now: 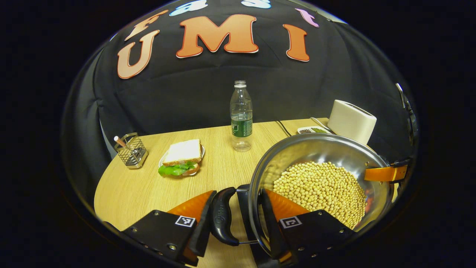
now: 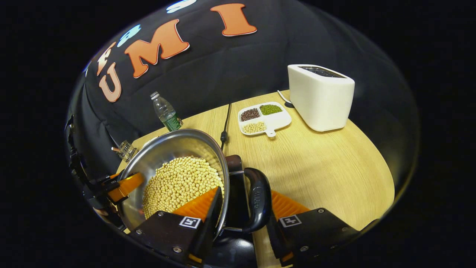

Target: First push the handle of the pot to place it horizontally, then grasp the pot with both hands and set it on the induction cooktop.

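Both grippers [image 1: 238,216] [image 2: 241,212] astride pot [image 1: 316,149] handles [image 1: 223,216]

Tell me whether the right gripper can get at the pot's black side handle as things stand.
Probably yes. The handle of the pot lies between the right gripper's fingers: one inside the rim above the soybeans, one outside. Nothing stands between. Whether they press on it I cannot tell.

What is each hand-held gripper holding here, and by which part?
Both hold the pot: the left hand-held gripper straddles one black side handle and rim, the right hand-held gripper the opposite handle.
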Demonstrator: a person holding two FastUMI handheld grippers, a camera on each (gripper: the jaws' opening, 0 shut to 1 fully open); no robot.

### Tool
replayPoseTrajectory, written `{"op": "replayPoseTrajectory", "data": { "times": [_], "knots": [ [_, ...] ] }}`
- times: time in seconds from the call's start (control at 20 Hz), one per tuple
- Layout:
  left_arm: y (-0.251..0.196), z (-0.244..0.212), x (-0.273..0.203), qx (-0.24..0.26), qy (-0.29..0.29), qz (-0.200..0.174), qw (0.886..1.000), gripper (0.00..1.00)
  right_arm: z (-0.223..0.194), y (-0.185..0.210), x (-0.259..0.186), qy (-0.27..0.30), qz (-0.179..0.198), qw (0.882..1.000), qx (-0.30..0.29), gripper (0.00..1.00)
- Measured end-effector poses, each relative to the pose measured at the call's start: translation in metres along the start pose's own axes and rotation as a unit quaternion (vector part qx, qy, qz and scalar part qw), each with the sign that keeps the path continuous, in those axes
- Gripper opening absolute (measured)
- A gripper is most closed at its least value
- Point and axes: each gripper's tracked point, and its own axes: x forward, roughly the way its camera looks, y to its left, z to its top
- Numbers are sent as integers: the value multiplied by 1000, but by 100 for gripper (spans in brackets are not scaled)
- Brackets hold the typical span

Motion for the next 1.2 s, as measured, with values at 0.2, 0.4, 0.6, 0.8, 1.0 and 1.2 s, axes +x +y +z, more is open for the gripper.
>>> {"op": "replayPoseTrajectory", "data": {
  "times": [0.2, 0.4, 0.6, 0.8, 1.0, 1.2],
  "knots": [
    [10, 36, -27, 8, -55, 18, 998, 70, 29, -7, -16, -72, -41, 995, -57, 72],
    [26, 95, -86, 31, -148, 51, 987, 85, 64, 7, -59, -147, -46, 984, -91, 87],
    [27, 158, -170, 21, -246, 57, 967, 84, 106, 31, -122, -230, -37, 965, -119, 93],
    [34, 212, -259, -14, -324, 45, 945, 86, 141, 56, -198, -304, -12, 943, -132, 93],
    [54, 240, -339, -36, -371, 43, 927, 85, 164, 72, -260, -354, -1, 924, -143, 93],
    [75, 247, -389, -62, -399, 49, 913, 85, 170, 85, -308, -386, 13, 909, -155, 93]
  ]
}}
